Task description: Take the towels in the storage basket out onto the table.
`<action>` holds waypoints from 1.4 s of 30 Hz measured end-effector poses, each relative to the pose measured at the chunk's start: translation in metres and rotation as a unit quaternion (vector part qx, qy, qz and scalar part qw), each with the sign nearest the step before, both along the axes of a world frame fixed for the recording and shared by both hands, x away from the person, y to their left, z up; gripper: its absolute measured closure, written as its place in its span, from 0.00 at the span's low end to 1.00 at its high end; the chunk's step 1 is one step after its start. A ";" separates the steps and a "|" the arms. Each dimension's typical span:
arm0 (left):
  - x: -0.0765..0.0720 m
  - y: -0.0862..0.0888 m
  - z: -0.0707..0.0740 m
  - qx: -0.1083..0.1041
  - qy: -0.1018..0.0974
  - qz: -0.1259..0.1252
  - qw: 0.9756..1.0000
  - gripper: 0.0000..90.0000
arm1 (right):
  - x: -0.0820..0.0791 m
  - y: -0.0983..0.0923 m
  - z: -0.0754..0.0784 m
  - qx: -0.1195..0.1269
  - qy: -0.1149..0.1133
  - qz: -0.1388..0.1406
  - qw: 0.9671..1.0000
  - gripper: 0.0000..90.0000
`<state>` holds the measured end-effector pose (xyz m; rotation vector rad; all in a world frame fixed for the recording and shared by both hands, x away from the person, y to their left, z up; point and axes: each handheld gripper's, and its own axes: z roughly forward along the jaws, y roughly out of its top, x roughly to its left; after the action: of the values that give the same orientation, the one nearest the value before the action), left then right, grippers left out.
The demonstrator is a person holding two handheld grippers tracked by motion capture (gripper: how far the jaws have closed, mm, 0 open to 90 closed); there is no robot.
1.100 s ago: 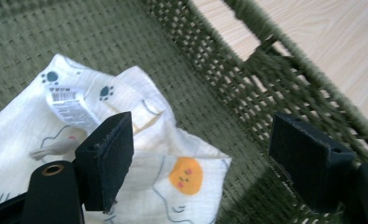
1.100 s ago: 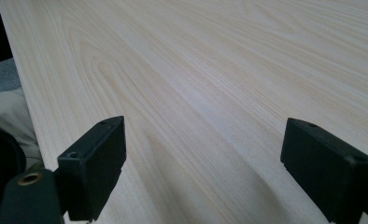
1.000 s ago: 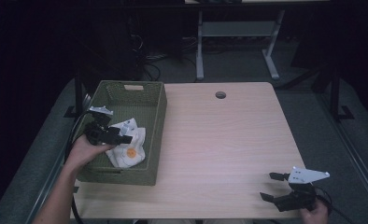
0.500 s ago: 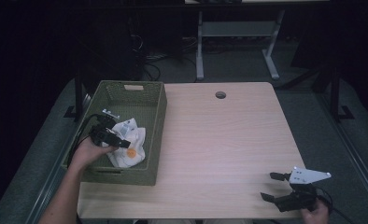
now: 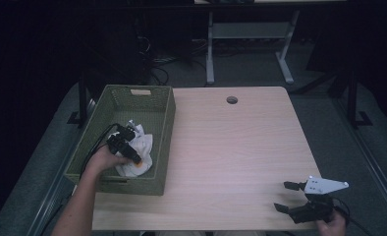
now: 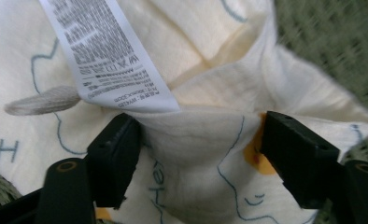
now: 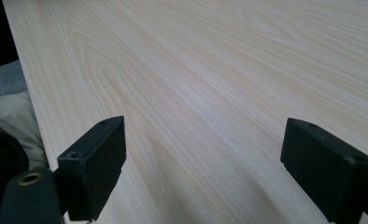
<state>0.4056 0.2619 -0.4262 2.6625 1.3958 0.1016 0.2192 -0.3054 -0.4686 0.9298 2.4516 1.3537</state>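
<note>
Two risks show as the left hand-held gripper (image 6: 196, 154), jaws just closing but not yet clamped around a fold of the cloth (image 5: 135, 152) in the basket (image 5: 166, 118) at nine o'clock on the bench (image 5: 240, 147) — it may pinch only the label (image 6: 112, 56), or the fold slips free — while the right hand-held gripper (image 5: 286, 196) hangs released at five o'clock.

Care label (image 6: 109, 56) txt too blurred, cloth (image 6: 196, 140) cut off.
</note>
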 end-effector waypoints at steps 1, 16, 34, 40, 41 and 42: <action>0.000 -0.001 -0.001 0.004 -0.001 -0.001 1.000 0.34 | 0.000 0.000 0.000 0.000 0.000 0.001 1.000 0.15; 0.002 0.004 0.002 0.005 -0.004 0.033 0.999 0.65 | -0.001 0.001 0.001 -0.001 -0.003 0.003 1.000 0.15; 0.003 0.009 0.006 -0.003 0.000 0.062 0.998 0.81 | -0.001 0.001 0.001 -0.001 -0.003 0.003 1.000 0.15; -0.002 0.014 0.018 -0.034 -0.017 0.076 0.996 0.81 | -0.001 0.001 0.001 -0.001 -0.003 0.002 1.000 0.15; -0.002 0.014 0.018 -0.034 -0.017 0.076 0.996 0.81 | -0.001 0.001 0.001 -0.001 -0.004 0.001 1.000 0.15; -0.003 0.014 0.020 -0.039 -0.020 0.073 0.996 0.81 | -0.001 0.001 0.001 -0.001 -0.004 0.001 1.000 0.15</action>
<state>0.4030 0.2763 -0.4063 2.4807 1.5465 0.1103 0.2186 -0.3047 -0.4677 0.9189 2.4480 1.3539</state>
